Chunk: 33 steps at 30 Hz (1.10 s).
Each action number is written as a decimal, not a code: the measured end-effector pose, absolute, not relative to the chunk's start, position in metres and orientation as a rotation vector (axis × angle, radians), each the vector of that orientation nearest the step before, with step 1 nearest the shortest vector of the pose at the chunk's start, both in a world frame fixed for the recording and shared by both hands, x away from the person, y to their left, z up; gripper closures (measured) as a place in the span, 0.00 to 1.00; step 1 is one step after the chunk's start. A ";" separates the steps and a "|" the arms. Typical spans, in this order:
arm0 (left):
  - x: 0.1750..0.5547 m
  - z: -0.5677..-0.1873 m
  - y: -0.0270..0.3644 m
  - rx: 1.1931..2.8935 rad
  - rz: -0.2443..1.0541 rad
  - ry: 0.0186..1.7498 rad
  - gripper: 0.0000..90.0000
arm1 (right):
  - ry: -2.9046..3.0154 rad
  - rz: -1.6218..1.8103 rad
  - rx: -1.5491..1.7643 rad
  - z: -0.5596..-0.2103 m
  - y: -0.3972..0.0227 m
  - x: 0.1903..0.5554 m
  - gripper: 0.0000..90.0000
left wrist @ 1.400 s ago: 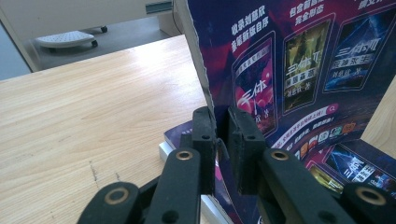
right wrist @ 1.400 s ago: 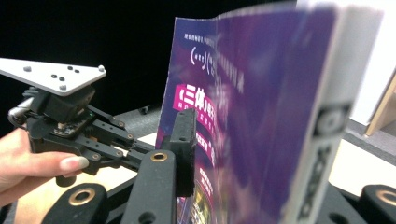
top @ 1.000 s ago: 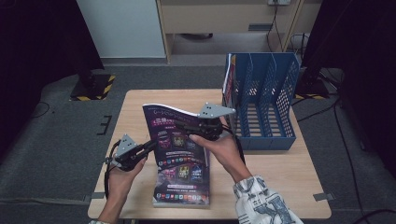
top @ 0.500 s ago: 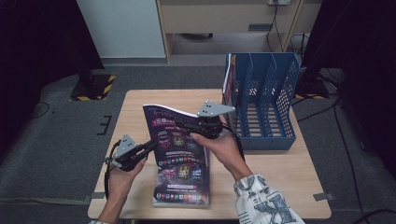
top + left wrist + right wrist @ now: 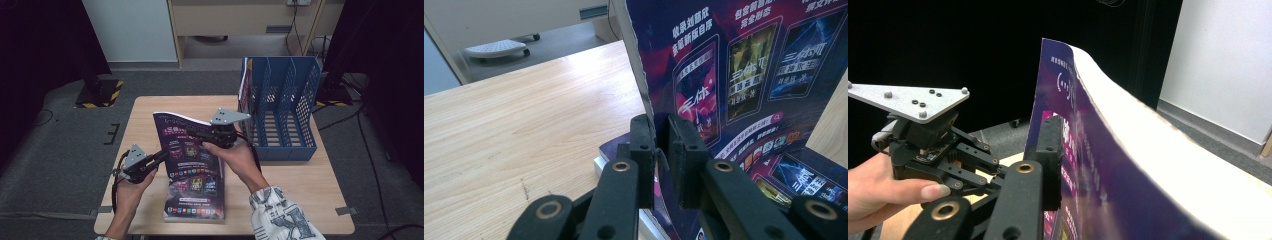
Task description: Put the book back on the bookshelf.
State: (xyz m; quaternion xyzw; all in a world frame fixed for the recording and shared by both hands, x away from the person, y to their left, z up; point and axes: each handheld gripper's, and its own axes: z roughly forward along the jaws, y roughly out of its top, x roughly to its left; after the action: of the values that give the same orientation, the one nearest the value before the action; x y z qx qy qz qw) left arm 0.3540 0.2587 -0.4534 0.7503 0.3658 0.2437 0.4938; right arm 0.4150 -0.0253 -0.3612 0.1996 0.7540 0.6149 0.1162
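The left claw is clamping the left edge of the raised magazine; in the left gripper view its jaws are pinching the cover. The right claw is gripping the magazine's upper part, its jaws having just been closing on it. The magazine is standing tilted over a stack lying on the surface, left of the blue rack.

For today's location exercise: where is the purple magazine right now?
In the high view the purple magazine lies mid-table, left of the blue file rack, its cover lifted between the left gripper and right gripper.
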 end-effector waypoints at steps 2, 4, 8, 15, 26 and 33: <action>0.354 -0.453 0.259 1.820 0.591 0.887 0.90 | 2.211 1.797 0.585 -0.362 -0.025 0.415 0.86; 0.354 -0.454 0.259 1.819 0.591 0.887 0.90 | 2.213 1.796 0.586 -0.362 -0.024 0.415 0.88; 0.354 -0.454 0.259 1.811 0.588 0.888 0.90 | 2.197 1.789 0.600 -0.363 -0.024 0.415 0.91; 0.355 -0.456 0.260 1.797 0.575 0.890 0.89 | 2.173 1.786 0.614 -0.363 -0.025 0.414 0.91; 0.355 -0.456 0.260 1.791 0.572 0.896 0.89 | 2.157 1.817 0.604 -0.365 -0.026 0.414 0.91; 0.355 -0.457 0.261 1.784 0.566 0.905 0.88 | 2.147 1.812 0.597 -0.365 -0.026 0.412 0.91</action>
State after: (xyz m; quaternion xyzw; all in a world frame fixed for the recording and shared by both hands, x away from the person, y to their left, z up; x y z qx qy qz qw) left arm 0.3555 0.2608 -0.4569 0.7398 0.3751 0.2348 0.5068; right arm 0.4124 -0.0257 -0.3652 0.2060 0.7407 0.6252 0.1344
